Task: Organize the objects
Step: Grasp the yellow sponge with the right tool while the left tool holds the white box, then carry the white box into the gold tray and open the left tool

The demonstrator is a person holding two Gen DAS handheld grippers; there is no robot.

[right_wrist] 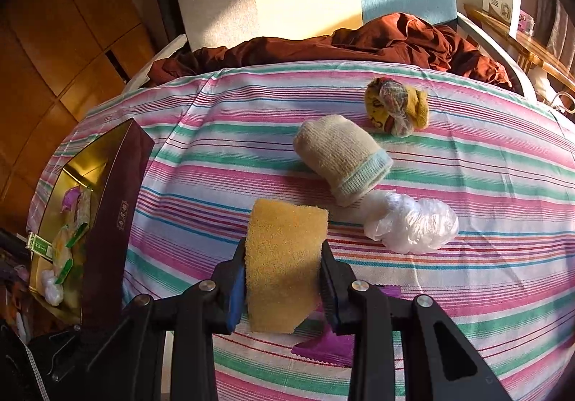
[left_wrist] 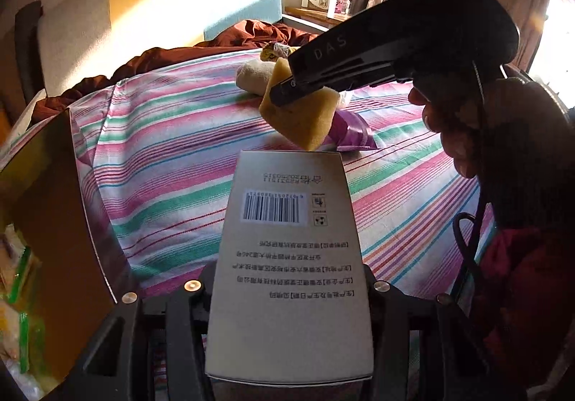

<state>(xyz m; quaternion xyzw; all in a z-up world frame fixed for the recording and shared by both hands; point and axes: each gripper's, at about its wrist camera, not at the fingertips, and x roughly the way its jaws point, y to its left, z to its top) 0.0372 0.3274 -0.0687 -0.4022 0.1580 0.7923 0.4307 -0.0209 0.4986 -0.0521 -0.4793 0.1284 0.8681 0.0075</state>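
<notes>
Striped bedspread (right_wrist: pixel 449 293), partly sorted: packets in box (right_wrist: pixel 118 185); left gripper (left_wrist: pixel 289 293) clamping carton (left_wrist: pixel 287 257), right gripper (right_wrist: pixel 284 279) squeezing sponge (right_wrist: pixel 284 257); sock (right_wrist: pixel 341 160), bag (right_wrist: pixel 413 225) left.

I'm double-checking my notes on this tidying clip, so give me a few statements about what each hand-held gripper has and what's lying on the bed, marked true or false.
1. The right hand-held gripper is shut on the yellow sponge. True.
2. The left hand-held gripper is empty. False: it holds a white printed box with a barcode.
3. The cream knit sock lies on the striped sheet. True.
4. The clear crumpled plastic is inside the dark open box. False: it lies on the sheet beside the sock.
5. The dark open box is empty. False: it holds several small packets, some green-edged.
</notes>
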